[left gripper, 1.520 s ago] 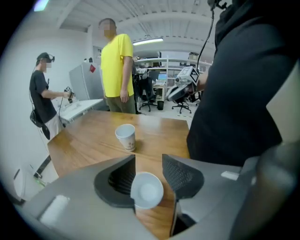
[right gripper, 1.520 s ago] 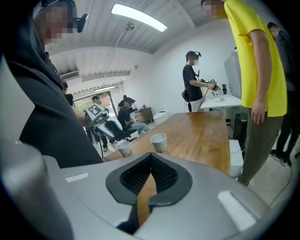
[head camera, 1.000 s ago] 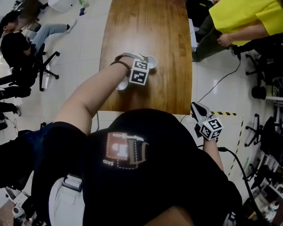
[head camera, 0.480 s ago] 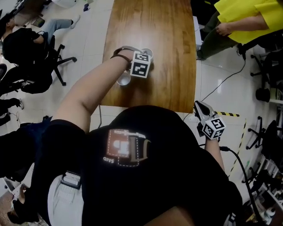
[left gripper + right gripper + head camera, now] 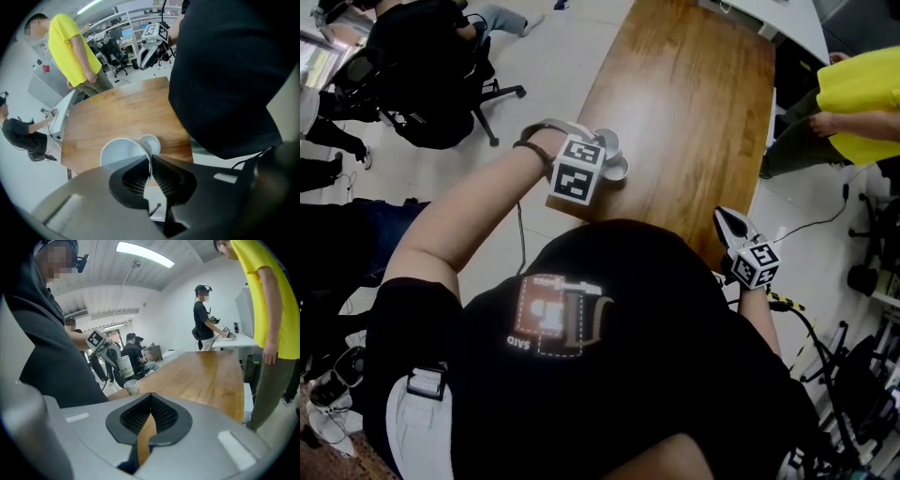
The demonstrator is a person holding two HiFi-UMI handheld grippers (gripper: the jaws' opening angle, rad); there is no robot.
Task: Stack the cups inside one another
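Observation:
My left gripper (image 5: 150, 161) points steeply down, and its jaws have just been closing; they now pinch the rim of a white paper cup (image 5: 121, 151). In the right gripper view that cup (image 5: 124, 365) hangs above the table under the left gripper (image 5: 108, 351). A second white cup (image 5: 151, 142) stands upright on the wooden table (image 5: 117, 112) near its front edge, just below the held one (image 5: 131, 387). In the head view the left gripper (image 5: 592, 157) is at the table's near left corner. My right gripper (image 5: 729, 225) hovers off the table's near right corner, shut on nothing (image 5: 150, 414).
A person in a yellow shirt (image 5: 862, 94) stands by the table's right side (image 5: 267, 301). People sit on office chairs (image 5: 422, 56) on the floor to the left. Another person in black (image 5: 204, 319) stands at a desk beyond the table's far end.
The left gripper has shut on a cup's rim and lifted it off the table, above the other cup. The head view has swung, so the table now lies diagonally.

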